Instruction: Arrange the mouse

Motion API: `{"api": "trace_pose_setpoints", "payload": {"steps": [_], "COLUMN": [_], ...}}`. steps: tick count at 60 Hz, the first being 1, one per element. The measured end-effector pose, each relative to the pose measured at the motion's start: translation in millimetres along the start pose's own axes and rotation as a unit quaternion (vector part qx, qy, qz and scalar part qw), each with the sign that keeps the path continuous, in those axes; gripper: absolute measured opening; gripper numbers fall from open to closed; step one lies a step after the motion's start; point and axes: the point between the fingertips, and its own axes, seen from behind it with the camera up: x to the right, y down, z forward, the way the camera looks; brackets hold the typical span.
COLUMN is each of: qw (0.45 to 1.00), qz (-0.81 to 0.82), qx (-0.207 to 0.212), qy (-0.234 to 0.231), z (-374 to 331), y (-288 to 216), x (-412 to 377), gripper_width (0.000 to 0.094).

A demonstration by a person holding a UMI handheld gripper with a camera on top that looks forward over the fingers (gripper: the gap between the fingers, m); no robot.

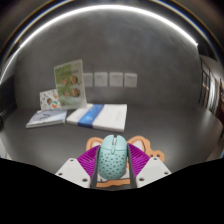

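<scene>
Mouse held in claw, raised above grey bench.

Clamped between both purple pads, just short of the white box. Best kept level and lowered gently onto bare bench (judging only from here). Beyond: booklets, standing card, wall sockets.

**Mouse sitting between your gripper's fingers**

Your gripper is framing a pale teal speckled mouse, its purple pads flanking both sides; whether they are pressing it is unclear. Beyond the mouse, a white and blue book is lying flat, a magazine beside it, and a poster is leaning against the wall.
</scene>
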Motion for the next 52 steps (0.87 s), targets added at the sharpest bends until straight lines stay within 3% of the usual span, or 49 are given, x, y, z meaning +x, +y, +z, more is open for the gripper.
{"api": "trace_pose_setpoints", "payload": {"steps": [9, 21, 28, 29, 34, 38, 44, 52], "qw": [0.999, 0.997, 0.995, 0.995, 0.994, 0.993, 0.99, 0.989], "qz": [0.0, 0.027, 0.032, 0.035, 0.049, 0.058, 0.066, 0.065], "qx": [-0.045, -0.075, -0.082, -0.083, -0.081, -0.064, -0.048, -0.032], "qy": [-0.004, -0.023, -0.046, -0.049, -0.061, -0.081, -0.117, -0.129], "z": [27.1, 46.6, 46.5, 45.3, 29.7, 6.9, -39.8, -94.0], "y": [40.1, 65.8, 65.1, 64.7, 60.9, 52.4, 47.6, 59.4], "x": [22.7, 21.2, 16.6, 15.9, 17.5, 14.8, 10.9, 28.5], "gripper_width": [0.0451, 0.0469, 0.0599, 0.07, 0.0903, 0.0844, 0.0842, 0.0841]}}
